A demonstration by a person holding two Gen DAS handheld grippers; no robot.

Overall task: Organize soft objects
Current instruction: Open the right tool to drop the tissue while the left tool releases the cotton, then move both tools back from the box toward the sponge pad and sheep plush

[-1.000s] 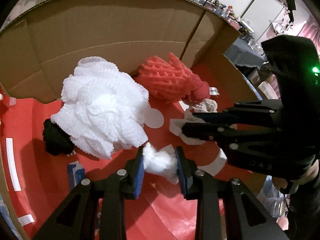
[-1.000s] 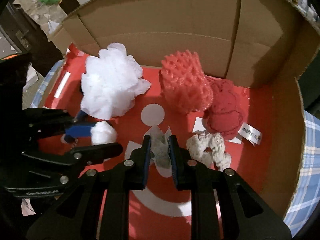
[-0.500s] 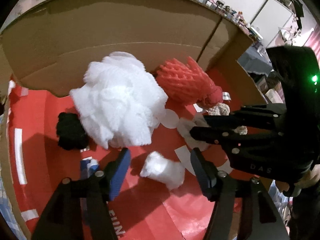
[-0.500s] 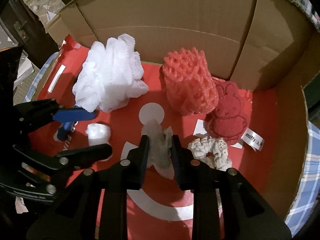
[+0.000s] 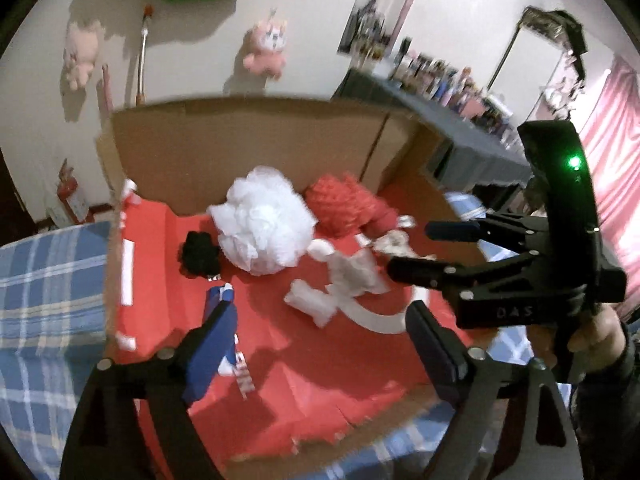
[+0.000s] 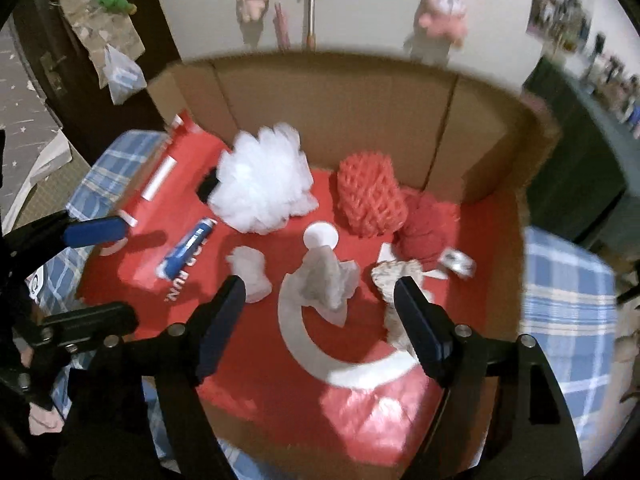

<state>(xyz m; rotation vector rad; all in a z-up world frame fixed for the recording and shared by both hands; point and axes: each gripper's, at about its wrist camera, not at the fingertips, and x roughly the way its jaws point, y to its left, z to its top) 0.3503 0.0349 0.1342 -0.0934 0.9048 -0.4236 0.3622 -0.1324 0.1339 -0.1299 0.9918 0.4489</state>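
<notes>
An open cardboard box (image 6: 360, 120) with a red floor holds the soft things. A white mesh pouf (image 5: 264, 224) (image 6: 264, 188) sits at the back, beside a red foam net (image 6: 370, 200) and a red bunny plush (image 6: 428, 228). A small white foam piece (image 5: 310, 304) (image 6: 250, 268) and a crumpled pale tissue (image 5: 356, 274) (image 6: 328, 280) lie loose mid-floor. My left gripper (image 5: 324, 340) hangs above them, jaws opening, nothing between them. My right gripper (image 6: 320, 320) (image 5: 432, 248) is likewise opening and empty, raised over the tissue.
A black soft lump (image 5: 200, 254) lies left of the pouf, a blue tube (image 6: 188, 248) in front of it, and a cream knit piece (image 6: 396, 276) near the bunny. Blue plaid cloth (image 5: 48, 280) surrounds the box. A hand (image 5: 596, 332) holds the right gripper.
The left gripper let go of the small white foam piece and the right let go of the tissue. Both spread wide and rose back from the box floor.
</notes>
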